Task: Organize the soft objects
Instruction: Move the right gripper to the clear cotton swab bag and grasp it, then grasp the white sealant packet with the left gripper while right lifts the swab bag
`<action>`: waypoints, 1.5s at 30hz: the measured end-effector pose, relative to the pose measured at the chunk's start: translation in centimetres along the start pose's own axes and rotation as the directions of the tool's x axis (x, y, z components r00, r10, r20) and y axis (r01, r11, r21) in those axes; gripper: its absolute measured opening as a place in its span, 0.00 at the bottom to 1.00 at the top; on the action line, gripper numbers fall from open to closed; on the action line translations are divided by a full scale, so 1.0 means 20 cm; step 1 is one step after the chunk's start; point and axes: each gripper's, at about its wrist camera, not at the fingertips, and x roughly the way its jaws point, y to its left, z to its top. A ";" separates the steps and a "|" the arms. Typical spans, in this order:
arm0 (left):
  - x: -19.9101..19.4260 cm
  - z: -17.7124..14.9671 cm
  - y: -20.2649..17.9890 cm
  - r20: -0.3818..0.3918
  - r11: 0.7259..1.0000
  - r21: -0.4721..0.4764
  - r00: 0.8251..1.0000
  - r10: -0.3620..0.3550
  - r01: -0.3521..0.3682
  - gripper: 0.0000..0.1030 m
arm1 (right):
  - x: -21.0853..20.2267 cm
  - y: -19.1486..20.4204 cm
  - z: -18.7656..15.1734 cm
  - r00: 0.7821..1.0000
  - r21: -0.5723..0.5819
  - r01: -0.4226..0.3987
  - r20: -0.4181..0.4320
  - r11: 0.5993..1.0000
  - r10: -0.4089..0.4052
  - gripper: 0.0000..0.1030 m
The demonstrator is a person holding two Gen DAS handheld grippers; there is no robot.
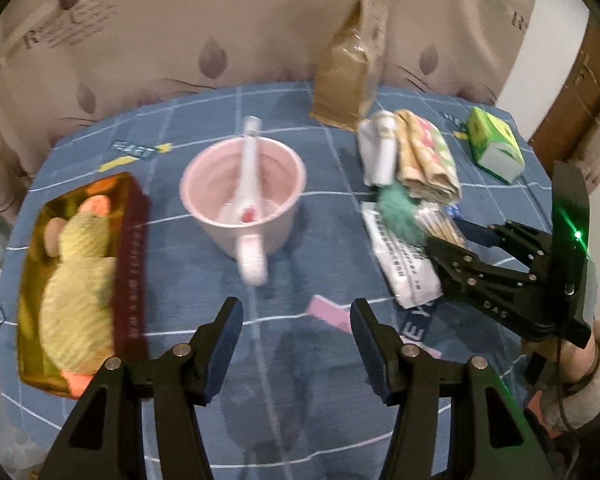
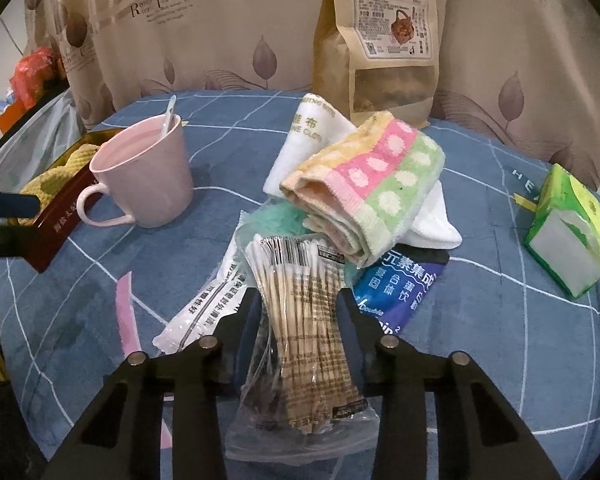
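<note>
- Right gripper (image 2: pixel 298 312) has its black jaws on both sides of a clear plastic bag of wooden cotton swabs (image 2: pixel 300 320); they seem to press it, so I judge the bag is grasped, lying over the pile.
- Left gripper (image 1: pixel 296 344) has its jaws spread wide with nothing between them, hovering above the blue checked tablecloth (image 1: pixel 300 420).
- Just beyond the swabs lie a folded dotted towel in yellow, pink and green (image 2: pixel 364 188), a white folded cloth (image 2: pixel 312 140), a fluffy teal item (image 2: pixel 276 216), a white sachet (image 2: pixel 204 304) and a blue sachet (image 2: pixel 400 288), all in one heap, still unsorted.
- Farther left, a yellow knitted plush toy (image 1: pixel 76 280) already lies inside the gold-lined dark red box (image 1: pixel 130 264); this part looks done.
- A pink mug with a spoon (image 1: pixel 242 200) stands between box and heap.
- I judge the task is at an early stage: the towel, cloth and teal item remain.
</note>
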 end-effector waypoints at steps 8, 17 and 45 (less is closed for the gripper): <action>0.12 0.03 -0.17 -0.051 0.998 0.047 0.998 -0.044 0.046 0.56 | -0.01 -0.04 -0.03 1.000 0.000 -0.014 0.009 1.000 0.014 0.23; 0.20 0.05 -0.26 -0.083 0.996 0.073 0.995 -0.050 0.056 0.56 | -0.12 -0.13 -0.09 0.999 0.045 -0.048 0.027 0.998 0.047 0.22; 0.59 0.20 -0.51 -0.137 0.992 0.072 0.986 -0.097 0.108 0.57 | -0.12 -0.59 -0.27 0.996 0.250 0.073 0.040 0.965 -0.085 0.23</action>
